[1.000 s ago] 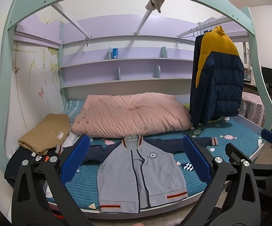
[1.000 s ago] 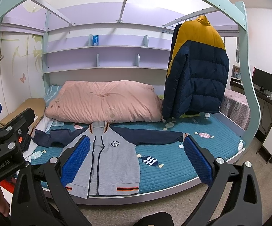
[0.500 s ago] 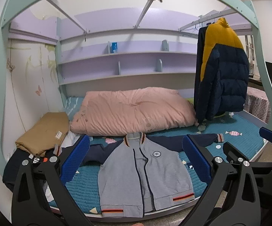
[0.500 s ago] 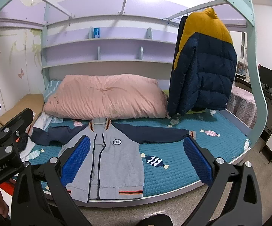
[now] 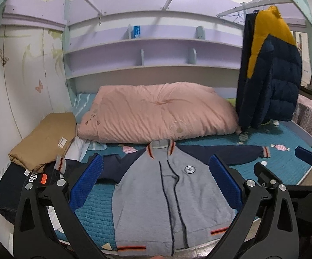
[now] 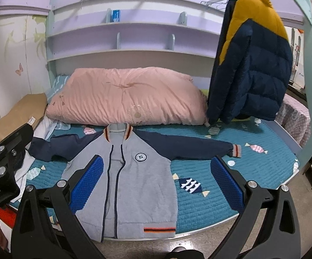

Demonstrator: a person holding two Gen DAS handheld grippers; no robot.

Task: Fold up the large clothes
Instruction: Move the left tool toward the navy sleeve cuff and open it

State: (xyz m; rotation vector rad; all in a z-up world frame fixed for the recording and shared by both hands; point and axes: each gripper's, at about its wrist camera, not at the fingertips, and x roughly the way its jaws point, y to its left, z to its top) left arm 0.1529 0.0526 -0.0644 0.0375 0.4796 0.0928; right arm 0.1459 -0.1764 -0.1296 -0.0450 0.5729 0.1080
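One grey jacket (image 5: pixel 169 202) with navy sleeves lies flat and face up on the teal quilted bed (image 6: pixel 238 166), its hem at the near edge and its striped collar toward the far side. The zip is partly open down the front, and one round badge sits on the chest. Both sleeves are spread out: the right one runs straight along the cover to a striped cuff, while the left one bends toward the clutter at the left end of the bed.

The left gripper (image 5: pixel 156 183) hangs above the near edge of the bed, its two blue-padded jaws spread wide and holding nothing; seen from its own camera, the jacket body lies between them. The right gripper (image 6: pixel 157 181) is likewise released, jaws wide apart and empty, with the jacket's right half and a patch of bare cover framed between its pads. Neither touches the cloth. Each gripper shows at the edge of the other's view.

Just beyond the collar lies one large pink pillow (image 6: pixel 123 101), stretching across most of the bed's far side. At the far left there is one folded tan garment (image 5: pixel 45 138), resting partly on a dark garment (image 5: pixel 11 185) nearer the edge, with some white cloth (image 5: pixel 76 151) beside them. One navy and mustard puffer jacket (image 6: pixel 253 64) hangs from a rail at the right, its hem just above the cover. Two lilac shelves (image 5: pixel 147 43) run along the far wall, with one small blue box (image 5: pixel 137 31) on the upper one.
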